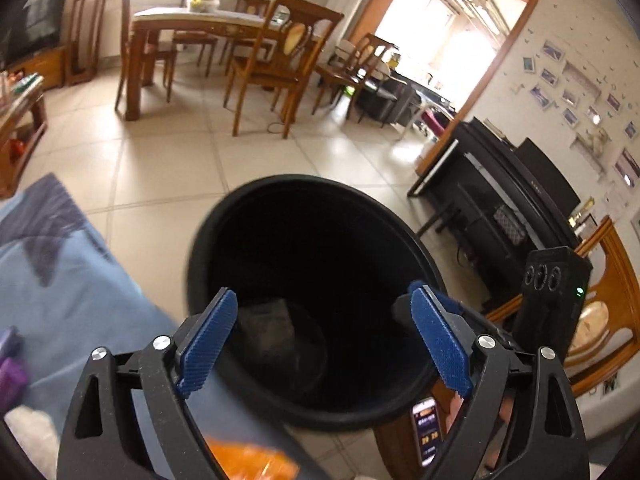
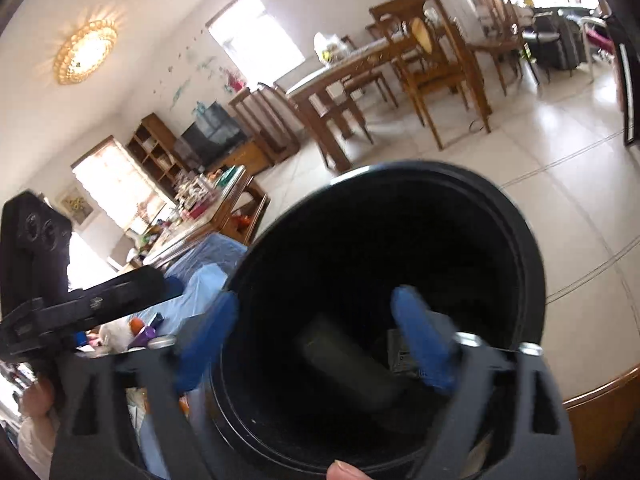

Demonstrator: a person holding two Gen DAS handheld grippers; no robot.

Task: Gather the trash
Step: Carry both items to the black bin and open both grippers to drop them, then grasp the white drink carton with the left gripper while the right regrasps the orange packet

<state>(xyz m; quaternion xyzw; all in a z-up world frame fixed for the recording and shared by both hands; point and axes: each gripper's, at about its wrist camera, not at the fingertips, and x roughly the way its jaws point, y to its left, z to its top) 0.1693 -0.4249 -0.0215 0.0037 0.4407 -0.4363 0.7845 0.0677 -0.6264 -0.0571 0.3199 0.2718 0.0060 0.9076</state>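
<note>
Left wrist view: the left gripper (image 1: 320, 340) hangs with its blue pads (image 1: 208, 340) spread wide and nothing between them, directly above the mouth of the black trash bin (image 1: 248, 208); a dark crumpled piece of trash (image 1: 276, 332) lies at the bottom, straight ahead between the fingers; an orange blur (image 1: 248, 460) sits just under the gripper body, too smeared to name. Right wrist view: the right gripper (image 2: 316, 340) is also wide and empty, its left pad (image 2: 208, 344) outside the bin's rim (image 2: 532, 264) and its right pad over the opening; a dark flat object (image 2: 348, 364) rests inside, just ahead and below. The drop looks finished, I judge; to carry on well, lift both grippers straight up clear of the rim before swinging toward the blue cloth (image 1: 80, 280) at the left gripper's left, so no finger clips the bin; keep the fingers spread for the next pick.
</note>
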